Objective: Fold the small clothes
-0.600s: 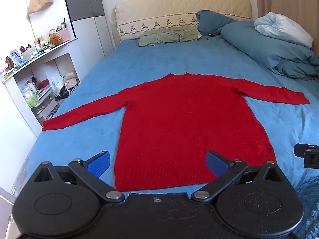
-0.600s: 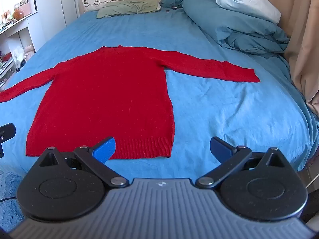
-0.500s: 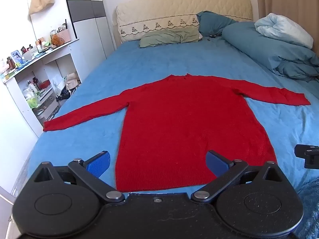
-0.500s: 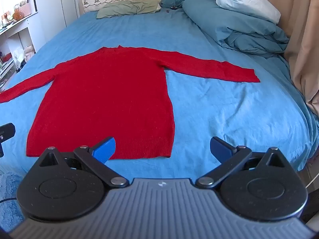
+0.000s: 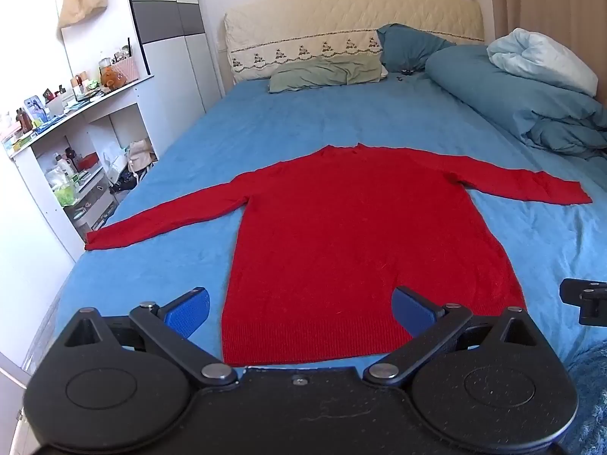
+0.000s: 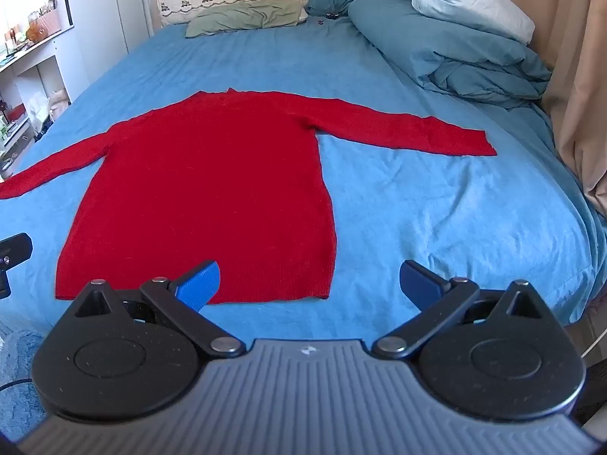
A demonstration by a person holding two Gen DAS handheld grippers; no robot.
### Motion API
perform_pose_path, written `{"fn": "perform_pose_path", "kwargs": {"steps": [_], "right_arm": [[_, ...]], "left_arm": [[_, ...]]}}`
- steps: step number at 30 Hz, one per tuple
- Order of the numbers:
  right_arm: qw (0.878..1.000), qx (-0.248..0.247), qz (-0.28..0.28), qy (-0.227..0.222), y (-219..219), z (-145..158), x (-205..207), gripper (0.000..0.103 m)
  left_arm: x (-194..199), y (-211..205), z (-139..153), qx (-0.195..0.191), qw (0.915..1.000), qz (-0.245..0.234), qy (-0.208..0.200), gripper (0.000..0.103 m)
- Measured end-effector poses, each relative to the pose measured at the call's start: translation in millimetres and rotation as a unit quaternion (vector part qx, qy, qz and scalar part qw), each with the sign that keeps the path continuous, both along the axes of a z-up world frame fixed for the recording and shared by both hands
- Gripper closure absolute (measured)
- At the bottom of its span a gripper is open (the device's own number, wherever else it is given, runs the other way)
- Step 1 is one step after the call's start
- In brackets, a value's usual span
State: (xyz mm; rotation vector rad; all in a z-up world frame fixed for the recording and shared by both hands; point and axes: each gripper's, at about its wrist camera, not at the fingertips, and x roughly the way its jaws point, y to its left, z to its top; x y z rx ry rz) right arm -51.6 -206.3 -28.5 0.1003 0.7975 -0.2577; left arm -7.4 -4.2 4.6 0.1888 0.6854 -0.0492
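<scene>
A red long-sleeved sweater (image 5: 360, 235) lies flat on the blue bed, both sleeves spread out, hem toward me; it also shows in the right wrist view (image 6: 212, 189). My left gripper (image 5: 299, 305) is open and empty, above the hem's left part. My right gripper (image 6: 309, 282) is open and empty, above the hem's right corner. Part of the right gripper shows at the right edge of the left wrist view (image 5: 584, 299).
The bed (image 5: 379, 129) has a green pillow (image 5: 326, 74) and a bunched blue duvet (image 6: 455, 53) at the far right. White shelves with clutter (image 5: 76, 174) stand left of the bed. A curtain (image 6: 580, 94) hangs on the right.
Both views have shifted only slightly; the left gripper drifted a little. The sweater has not moved and both grippers stay open.
</scene>
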Motion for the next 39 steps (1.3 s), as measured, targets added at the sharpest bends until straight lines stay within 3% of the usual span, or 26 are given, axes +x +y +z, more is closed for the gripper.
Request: {"fn": "perform_pose_path", "kwargs": {"steps": [39], "right_arm": [[1.000, 0.010, 0.007, -0.003, 8.5, 6.6, -3.9, 0.000]], "left_arm": [[-3.0, 1.1, 1.1, -0.004, 1.0000, -0.002, -0.003, 0.000]]}}
